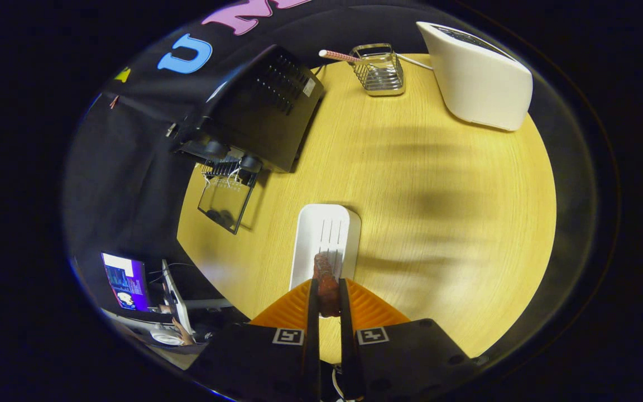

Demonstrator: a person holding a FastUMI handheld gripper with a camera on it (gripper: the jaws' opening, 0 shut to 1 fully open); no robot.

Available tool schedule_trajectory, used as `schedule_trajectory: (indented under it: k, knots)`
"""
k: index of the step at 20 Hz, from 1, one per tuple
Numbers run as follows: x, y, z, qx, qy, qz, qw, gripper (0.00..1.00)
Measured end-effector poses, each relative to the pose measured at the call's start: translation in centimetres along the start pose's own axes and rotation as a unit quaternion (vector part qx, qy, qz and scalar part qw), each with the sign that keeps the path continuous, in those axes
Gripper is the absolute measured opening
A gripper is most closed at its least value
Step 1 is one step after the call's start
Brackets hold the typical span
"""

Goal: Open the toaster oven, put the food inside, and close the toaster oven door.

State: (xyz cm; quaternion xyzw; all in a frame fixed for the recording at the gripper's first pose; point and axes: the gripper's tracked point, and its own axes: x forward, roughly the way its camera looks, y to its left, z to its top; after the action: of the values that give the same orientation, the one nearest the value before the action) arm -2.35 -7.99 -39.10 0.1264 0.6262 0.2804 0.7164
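**Food clamped above the tray, oven door down**

Where the two fingers converge, the gripper [328, 290] is clenched on a reddish-brown piece of food [326, 279], one dark finger pressing each side of it. Only the top and front of the food stick out past the fingertips; its lower part is hidden between them, so its full shape is hard to make out. Just beyond the fingers lies a white ribbed tray [324, 237] on the round wooden table [438, 195], its near end covered by the fingers and the food.

Farther off, to the left of the tray, the black toaster oven [260, 111] stands at the table's edge with its glass door [226, 204] folded down and open. A wire rack [226, 170] shows at the mouth, but the cavity behind it is too dark and steeply angled to see into.

At the far side of the table sits a wire basket [380, 70] with a striped straw [339, 56] poking out, and beside it a white appliance [475, 75], its top cut off. A lit screen [125, 281] glows below the table's left edge, small and blurred.
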Motion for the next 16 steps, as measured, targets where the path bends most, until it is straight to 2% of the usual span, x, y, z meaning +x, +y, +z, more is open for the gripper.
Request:
schedule_trajectory:
  k: [2,5,10,16]
  knots:
    - [-1.1,0.2,0.2,0.002,-0.019,-0.021,1.000,0.20]
    - [-3.1,2.0,1.2,0.011,-0.068,-0.033,0.997,0.20]
    - [-6.2,9.2,2.8,0.035,-0.159,-0.007,0.987,0.20]
    - [-5.8,20.4,3.6,0.012,-0.227,0.030,0.973,0.20]
